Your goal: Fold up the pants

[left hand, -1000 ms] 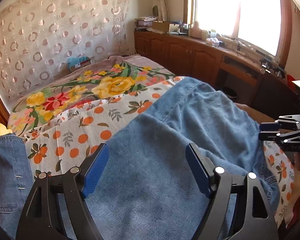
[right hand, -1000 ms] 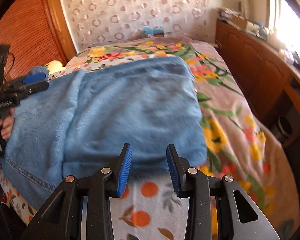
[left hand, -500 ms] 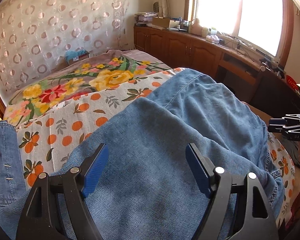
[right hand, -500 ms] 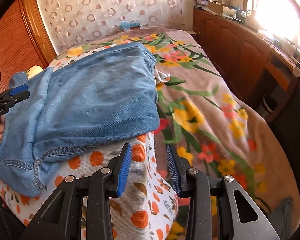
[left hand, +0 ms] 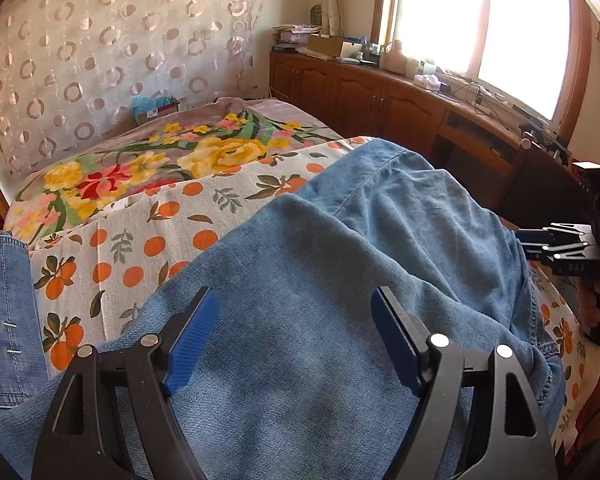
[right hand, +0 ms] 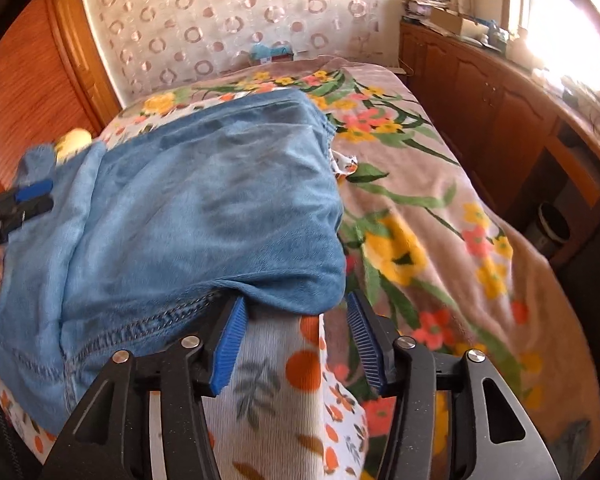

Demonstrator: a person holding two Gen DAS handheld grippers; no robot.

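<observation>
Left of the pants (left hand: 340, 280): orange-print sheet (left hand: 148, 232), flowered blanket (left hand: 148, 168) beyond it. Left gripper (left hand: 292, 332) hangs over the denim mid-bed, fingers wide, holding nothing. Pants lie doubled across the sheet. Right gripper (right hand: 296, 336) sits at their near folded edge, jaws opening, cloth edge between the fingers but not pinched. Judged step: taking the edge for another fold; next calls for closing on both layers. Right of the pants: wooden cabinets (left hand: 380, 96), bright window (left hand: 480, 28).
</observation>
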